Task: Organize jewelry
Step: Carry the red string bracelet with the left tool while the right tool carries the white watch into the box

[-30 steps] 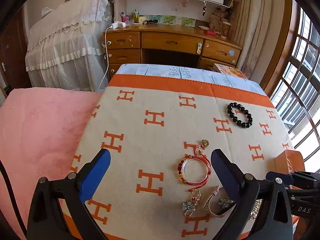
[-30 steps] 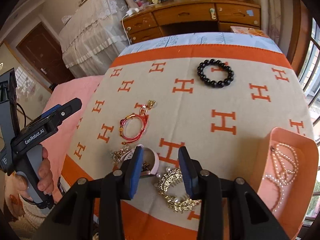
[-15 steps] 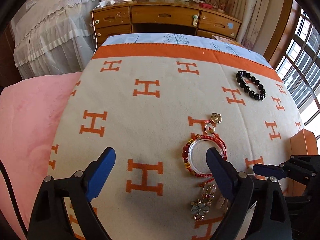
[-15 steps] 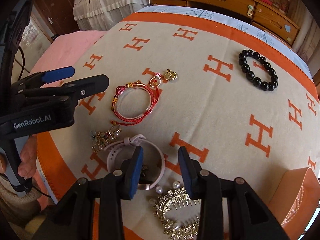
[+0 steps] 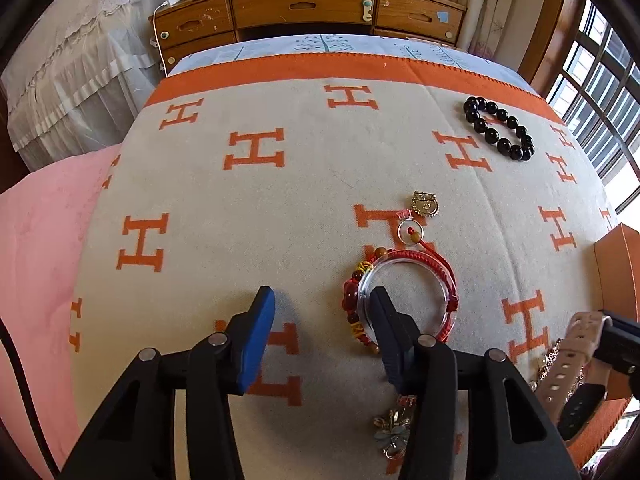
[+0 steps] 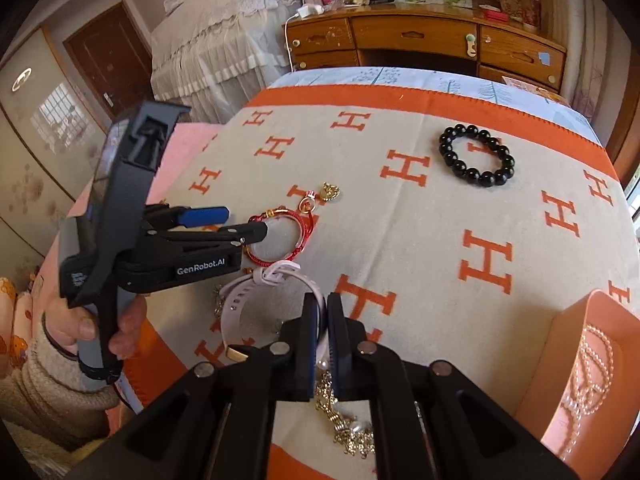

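The right hand-held gripper (image 6: pixel 323 312) is clenched on the pale strap of the pink-strapped watch (image 6: pixel 256 304); its jaws have just been closing, and the band now sits pinched between the pads. The watch looks partly raised off the H-patterned blanket (image 6: pixel 400 240) on the bed, though how far it clears the fabric cannot be told.

The left hand-held gripper (image 5: pixel 320 308) is released, jaws partway apart after just closing inward. Its right finger rests inside the ring of the red cord bracelet with clear bangle (image 5: pixel 404 296), its left finger well outside on bare blanket. Nothing is pressed between the pads yet.

Judgement: the step in hand is a double pick-up, watch taken and bracelet being approached. The next move calls for the left jaws to finish closing on the bangle's near rim, and for the watch to travel to the orange box (image 6: pixel 592 360), which lies to the right of the right gripper and already holds a pearl necklace (image 6: pixel 592 376).

Surroundings: a gold pearl hair comb (image 6: pixel 348 420) lies directly beneath the right gripper, near the strap, and may snag. A small flower brooch (image 5: pixel 394 432) lies under the left gripper. A gold charm (image 5: pixel 425 203) sits just beyond the bracelet, and a black bead bracelet (image 5: pixel 500 128) lies well ahead, clear of both grippers.
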Motion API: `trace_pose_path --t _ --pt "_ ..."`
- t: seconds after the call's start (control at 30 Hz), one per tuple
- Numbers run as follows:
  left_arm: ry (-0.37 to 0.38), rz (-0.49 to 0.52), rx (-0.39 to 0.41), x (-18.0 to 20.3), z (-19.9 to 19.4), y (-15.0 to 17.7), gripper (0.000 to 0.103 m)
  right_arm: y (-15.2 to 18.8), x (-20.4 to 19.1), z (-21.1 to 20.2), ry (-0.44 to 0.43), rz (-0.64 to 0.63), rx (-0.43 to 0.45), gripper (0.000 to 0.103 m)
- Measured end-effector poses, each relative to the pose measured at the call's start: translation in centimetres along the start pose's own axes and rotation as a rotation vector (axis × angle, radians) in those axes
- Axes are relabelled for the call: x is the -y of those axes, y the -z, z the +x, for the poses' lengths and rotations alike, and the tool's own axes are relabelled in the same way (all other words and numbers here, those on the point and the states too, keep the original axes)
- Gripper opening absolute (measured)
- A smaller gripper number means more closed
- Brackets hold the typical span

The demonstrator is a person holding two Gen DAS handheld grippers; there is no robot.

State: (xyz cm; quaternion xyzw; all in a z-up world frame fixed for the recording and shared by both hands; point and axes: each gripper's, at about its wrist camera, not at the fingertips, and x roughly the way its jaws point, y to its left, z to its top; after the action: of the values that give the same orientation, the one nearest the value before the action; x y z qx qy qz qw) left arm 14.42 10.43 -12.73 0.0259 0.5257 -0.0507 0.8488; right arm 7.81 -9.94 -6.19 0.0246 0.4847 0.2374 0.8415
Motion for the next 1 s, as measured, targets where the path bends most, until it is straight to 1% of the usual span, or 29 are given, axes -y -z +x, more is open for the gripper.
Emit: trace_pose_path --t 0.03,0.07,0.1,0.13,0.2,0.37,0.6,0.83,1.0 --pt "0.004 0.007 0.004 0.1 0.0 0.0 0.036 0.1 0.4 -0.4 -0.001 0.016 0.012 0.005" --pt "0.010 0.016 0.008 0.3 -0.1 0.0 0.031 0.2 0.8 -0.8 -0.003 0.030 0.022 0.005" --pt "0.013 0.023 0.012 0.5 -0.2 0.0 0.018 0.3 1.2 -1.1 -0.003 0.045 0.031 0.005" --pt "0.016 0.027 0.014 0.7 -0.2 0.0 0.010 0.4 1.5 -1.5 -0.002 0.057 0.039 0.005" --pt "0.009 0.022 0.018 0.9 -0.4 0.1 0.010 0.7 1.9 -2.0 -0.004 0.080 0.054 0.005" --pt "0.033 -0.019 0.040 1.0 -1.8 0.1 0.010 1.0 3.5 -3.6 -0.006 0.134 0.109 0.005" --pt "0.058 0.010 0.133 3.6 -7.0 -0.6 0.010 1.9 6.6 -7.7 0.010 0.235 0.232 0.005" --pt "0.151 0.079 0.207 8.7 -12.0 -1.5 0.010 3.8 10.3 -11.9 0.051 0.347 0.336 0.005" --pt "0.221 0.174 0.244 14.5 -14.2 -2.3 0.010 5.7 12.8 -14.5 0.108 0.413 0.399 0.005"
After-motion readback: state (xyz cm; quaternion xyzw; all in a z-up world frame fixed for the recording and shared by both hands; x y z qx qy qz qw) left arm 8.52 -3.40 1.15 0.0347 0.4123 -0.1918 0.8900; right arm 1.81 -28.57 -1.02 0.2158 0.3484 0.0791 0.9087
